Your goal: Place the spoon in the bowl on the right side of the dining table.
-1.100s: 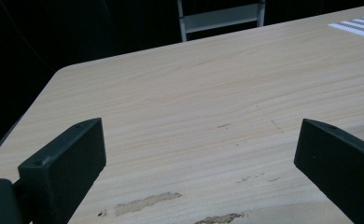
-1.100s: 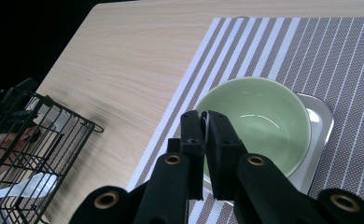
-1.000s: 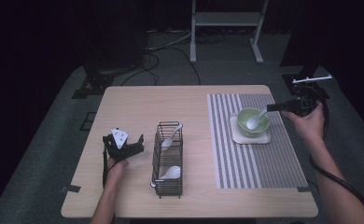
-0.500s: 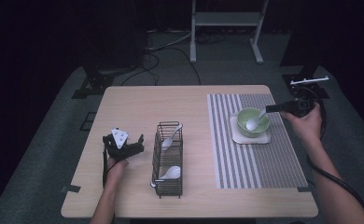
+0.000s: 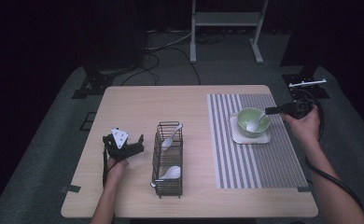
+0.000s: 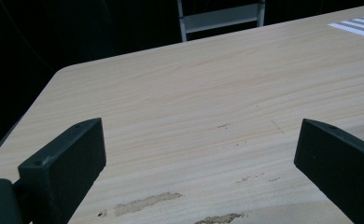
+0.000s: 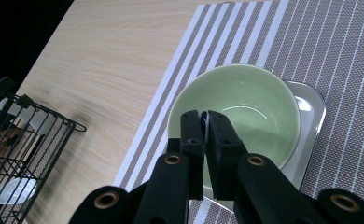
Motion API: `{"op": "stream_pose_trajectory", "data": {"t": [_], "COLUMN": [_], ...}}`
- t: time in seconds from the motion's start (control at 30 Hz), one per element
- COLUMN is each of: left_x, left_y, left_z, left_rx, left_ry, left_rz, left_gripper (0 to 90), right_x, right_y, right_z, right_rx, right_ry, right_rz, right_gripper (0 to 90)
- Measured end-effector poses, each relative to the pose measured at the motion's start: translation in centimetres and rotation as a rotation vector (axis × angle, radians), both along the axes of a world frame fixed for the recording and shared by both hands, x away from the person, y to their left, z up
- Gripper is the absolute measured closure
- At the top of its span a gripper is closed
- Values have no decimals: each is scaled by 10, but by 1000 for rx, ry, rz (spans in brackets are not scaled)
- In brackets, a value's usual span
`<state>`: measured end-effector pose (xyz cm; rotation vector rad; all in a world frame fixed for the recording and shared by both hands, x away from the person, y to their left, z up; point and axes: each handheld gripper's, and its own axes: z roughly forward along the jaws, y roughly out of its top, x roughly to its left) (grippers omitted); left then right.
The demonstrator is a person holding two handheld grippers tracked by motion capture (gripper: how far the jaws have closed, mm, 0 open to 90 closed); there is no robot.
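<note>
My right gripper [image 5: 269,111] is at the table's right side, shut on the handle of a white spoon [image 5: 255,122]. The spoon's scoop lies inside a green bowl [image 5: 249,116], which stands on a small square white plate [image 5: 250,139]. In the right gripper view the jaws [image 7: 205,122] are pressed together over the bowl [image 7: 255,98], a thin white edge pinched between them. My left gripper [image 5: 124,145] rests on the bare wood at the left, held by a hand; its jaws [image 6: 201,135] stand wide apart with nothing between them.
A black wire rack [image 5: 168,161] stands mid-table with two white spoons, one at its far end [image 5: 172,135] and one at its near end [image 5: 171,172]. A striped placemat [image 5: 245,163] lies under the plate. A cable trails off the right gripper.
</note>
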<state>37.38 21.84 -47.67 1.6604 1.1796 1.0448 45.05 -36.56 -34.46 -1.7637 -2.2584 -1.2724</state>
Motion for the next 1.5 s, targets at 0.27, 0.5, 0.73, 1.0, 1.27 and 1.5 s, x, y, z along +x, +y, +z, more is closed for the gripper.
{"op": "stream_pose_trajectory", "data": {"t": [0.27,0.5,0.73,1.0,1.27,1.5], "left_x": [0,0,0,0,0,0], "left_y": [0,0,0,0,0,0], "left_z": [0,0,0,0,0,0], "left_rx": [0,0,0,0,0,5], "left_ry": [0,-1,-1,-1,0,-1], "left_rz": [0,0,0,0,0,-1], "left_gripper": [11,11,11,11,11,11], "right_x": [2,3,3,3,2,0], "right_y": [-1,-2,-7,-8,-10,-13], "right_z": [-4,-9,-14,-14,-15,-17], "right_rx": [-1,-1,12,4,2,-29], "right_ry": [5,12,17,12,5,6], "right_rz": [-6,-15,-27,-37,-53,-70], "right_gripper": [854,854,854,847,841,810]}}
